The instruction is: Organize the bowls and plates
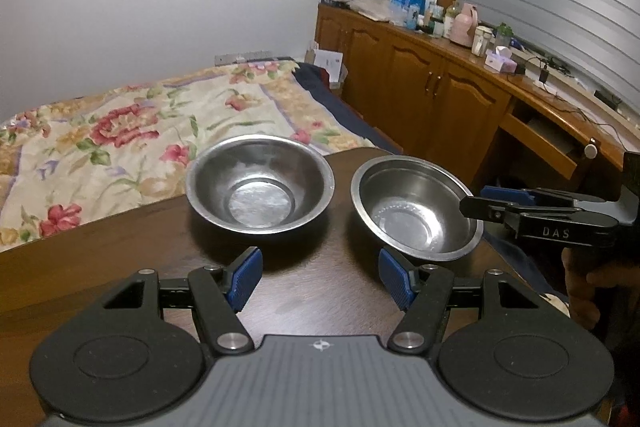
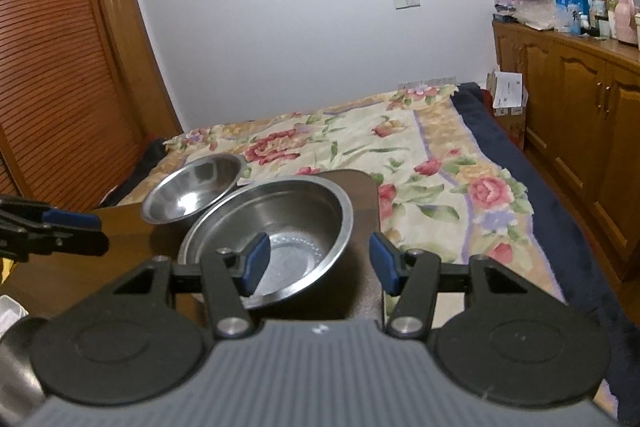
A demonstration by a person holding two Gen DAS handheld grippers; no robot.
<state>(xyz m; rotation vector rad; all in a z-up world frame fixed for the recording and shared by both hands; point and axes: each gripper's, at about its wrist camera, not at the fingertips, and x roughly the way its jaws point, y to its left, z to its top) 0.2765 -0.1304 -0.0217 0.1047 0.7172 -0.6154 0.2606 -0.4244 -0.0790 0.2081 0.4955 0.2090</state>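
Two steel bowls [image 1: 260, 185] [image 1: 416, 209] sit apart on the table [image 1: 120, 247], not yet stacked. Your left gripper [image 1: 320, 277] is wide and empty; your right gripper [image 2: 320, 263], also wide, straddles the right bowl's near rim.

Left wrist view low over the counter [image 1: 120, 247], facing the bed [image 1: 120, 123], right wrist view close above the nearer bowl [image 2: 280, 211], both sharing bowls and bed

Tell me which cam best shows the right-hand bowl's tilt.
Left wrist: the right-hand bowl appears whole from the side, visibly tipped, with the right gripper at its rim. Right wrist sees the bowl close up, partly behind its own finger, tilt unclear.
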